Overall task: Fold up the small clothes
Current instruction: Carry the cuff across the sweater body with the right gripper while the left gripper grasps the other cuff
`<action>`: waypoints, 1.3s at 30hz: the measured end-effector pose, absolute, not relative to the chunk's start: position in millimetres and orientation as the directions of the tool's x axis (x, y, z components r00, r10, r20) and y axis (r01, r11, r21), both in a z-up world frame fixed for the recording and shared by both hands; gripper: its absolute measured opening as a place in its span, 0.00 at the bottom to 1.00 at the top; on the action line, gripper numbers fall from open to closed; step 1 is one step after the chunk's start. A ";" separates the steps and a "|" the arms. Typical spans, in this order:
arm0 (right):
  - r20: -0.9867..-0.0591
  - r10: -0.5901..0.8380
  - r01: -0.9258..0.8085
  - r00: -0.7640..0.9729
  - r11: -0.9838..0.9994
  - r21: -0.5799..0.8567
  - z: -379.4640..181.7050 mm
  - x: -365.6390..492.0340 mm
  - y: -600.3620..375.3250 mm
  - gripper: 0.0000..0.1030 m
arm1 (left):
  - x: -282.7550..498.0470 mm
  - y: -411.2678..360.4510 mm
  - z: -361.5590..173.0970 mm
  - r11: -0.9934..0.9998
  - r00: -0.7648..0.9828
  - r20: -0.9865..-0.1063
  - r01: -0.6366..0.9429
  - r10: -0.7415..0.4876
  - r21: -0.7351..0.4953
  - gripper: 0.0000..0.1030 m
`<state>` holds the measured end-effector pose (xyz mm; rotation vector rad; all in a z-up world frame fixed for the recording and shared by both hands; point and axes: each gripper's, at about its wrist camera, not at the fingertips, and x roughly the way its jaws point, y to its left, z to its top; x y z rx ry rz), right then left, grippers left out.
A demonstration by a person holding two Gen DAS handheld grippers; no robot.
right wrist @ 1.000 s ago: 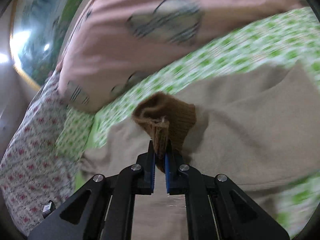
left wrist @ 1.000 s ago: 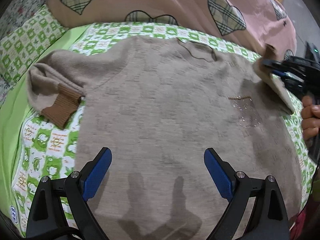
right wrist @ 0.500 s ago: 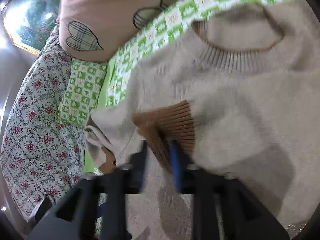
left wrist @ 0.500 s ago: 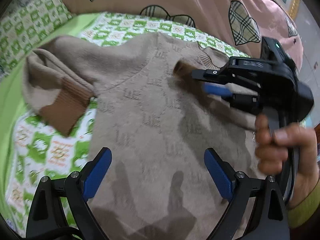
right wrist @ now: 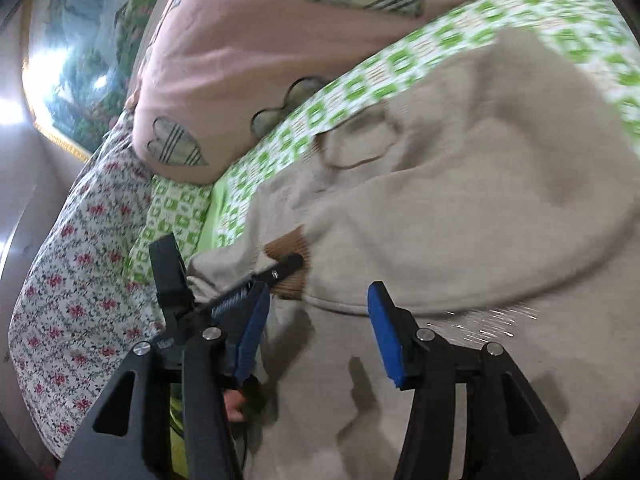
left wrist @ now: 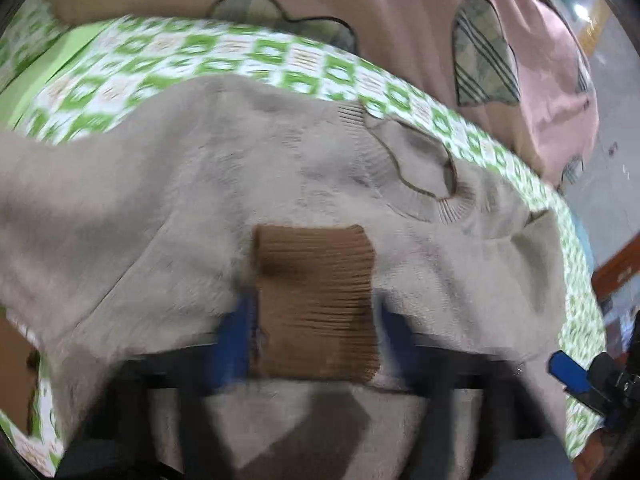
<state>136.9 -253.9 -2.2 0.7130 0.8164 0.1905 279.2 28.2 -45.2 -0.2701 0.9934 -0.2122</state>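
The left gripper has just been closing and, through blur, seems clamped on the sweater's brown cuff. The right gripper has been opening, nothing between its pads.

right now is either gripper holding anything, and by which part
The left gripper, just closing, grips the beige knit sweater by its brown ribbed cuff. The right gripper, just opening, holds nothing.

Both fisheye views are motion-blurred and dark at the rims, with window glare upper left.
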 end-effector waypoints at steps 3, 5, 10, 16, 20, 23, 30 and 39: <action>-0.619 0.361 0.155 0.698 0.768 0.622 0.3 122.5 -277.7 0.51 | 268.4 25.3 -25.0 0.953 0.588 -0.755 0.103 -0.290 -0.286 0.09; -0.634 0.314 0.189 0.706 0.780 0.596 3.8 114.6 -295.6 0.51 | 259.0 37.7 -9.6 0.958 0.649 -0.713 0.099 -0.266 -0.267 0.09; -0.690 0.113 0.344 0.715 0.803 0.488 6.0 112.3 -351.7 0.51 | 265.7 69.1 -23.3 0.964 0.622 -0.750 0.030 -0.225 -0.265 0.09; -0.741 0.035 0.390 0.671 0.833 0.392 -0.3 159.8 -384.1 0.52 | 260.1 69.1 -28.4 0.956 0.628 -0.745 -0.005 -0.224 -0.292 0.09; -0.795 0.041 0.385 0.605 0.859 0.337 -21.4 194.6 -393.4 0.53 | 248.1 66.0 -39.7 0.964 0.605 -0.767 0.002 -0.214 -0.268 0.09; -0.818 0.032 0.349 0.574 0.894 0.280 -32.2 208.1 -387.4 0.12 | 246.0 63.3 -37.6 0.965 0.610 -0.763 0.007 -0.212 -0.262 0.09; -0.794 0.017 0.359 0.608 0.886 0.293 -22.0 192.3 -403.0 0.10 | 250.0 52.0 -24.8 0.967 0.641 -0.736 0.038 -0.216 -0.250 0.10; -0.727 0.009 0.274 0.687 0.923 0.270 4.7 159.2 -354.7 0.36 | 227.7 75.7 -39.9 0.967 0.603 -0.775 -0.023 -0.189 -0.254 0.21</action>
